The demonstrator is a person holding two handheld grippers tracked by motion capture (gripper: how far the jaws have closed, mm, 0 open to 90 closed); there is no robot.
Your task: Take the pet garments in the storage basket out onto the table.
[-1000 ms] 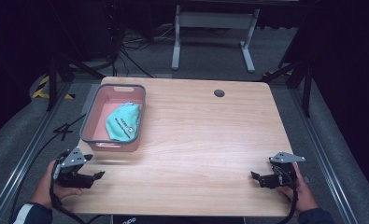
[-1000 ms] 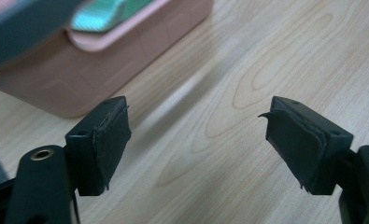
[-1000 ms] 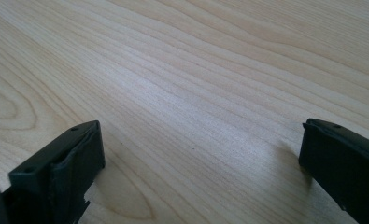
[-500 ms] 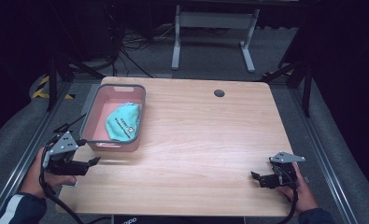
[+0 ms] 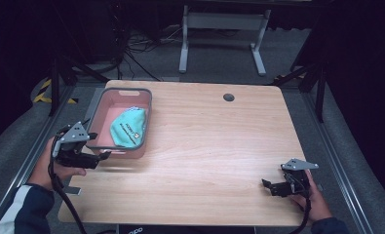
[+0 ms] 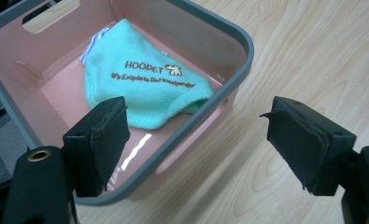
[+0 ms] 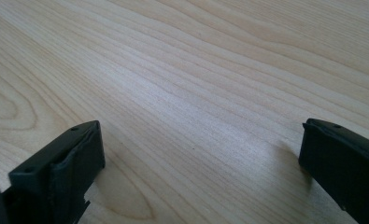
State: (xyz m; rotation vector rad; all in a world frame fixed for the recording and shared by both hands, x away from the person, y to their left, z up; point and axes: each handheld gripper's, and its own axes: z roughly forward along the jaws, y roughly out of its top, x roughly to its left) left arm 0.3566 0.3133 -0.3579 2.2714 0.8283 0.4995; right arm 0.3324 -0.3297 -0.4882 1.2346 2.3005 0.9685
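The left gripper (image 6: 198, 144) has its jaws spread wide with nothing between them, and it hangs over the near corner of the pink bin (image 6: 238, 44), pointed down into it. The right gripper (image 7: 201, 177) is likewise spread and empty, low over bare tabletop (image 7: 182, 79); in the high view it sits near the table's front right corner (image 5: 278, 187), well apart from the bin (image 5: 102, 105). The work item is a teal knit cloth (image 6: 140, 91) with printed lettering, lying crumpled on the bin floor, its lower edge toward the near wall; in the high view (image 5: 128, 127) it covers most of the bin's front half. Judged by its look, the cloth is light, soft and limp: it will sag and drape when lifted, will not slip readily from padded jaws, and is not fragile. The recommended hold is a pinch on a raised fold near the cloth's middle, taking enough thickness to avoid a single loose layer. The main obstruction is the bin's grey rim and near wall, directly under the left jaws; the approach should clear it from above. The light bin may shift or lift if the cloth snags. The wooden table (image 5: 219, 146) is otherwise bare apart from a cable hole (image 5: 228, 97).
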